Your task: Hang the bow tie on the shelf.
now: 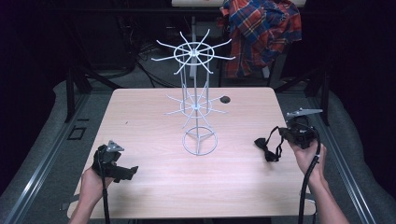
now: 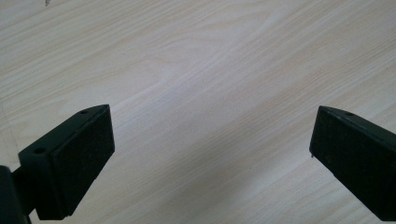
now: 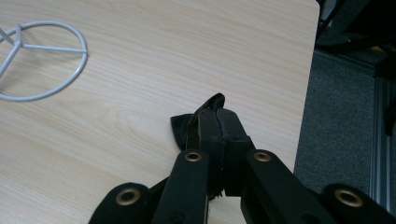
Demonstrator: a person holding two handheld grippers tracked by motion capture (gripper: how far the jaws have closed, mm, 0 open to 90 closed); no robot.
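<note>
Holding a black bow tie [image 1: 267, 148] pinched between its closed jaws, the right gripper [image 1: 282, 135] hovers over the table's [image 1: 154, 186] right side. The left gripper [image 1: 130, 171], jaws spread wide and empty, rests low near the front left. A white wire rack [image 1: 196, 100] stands mid-table with bare hooks; hanging the tie there seems not yet done.
</note>
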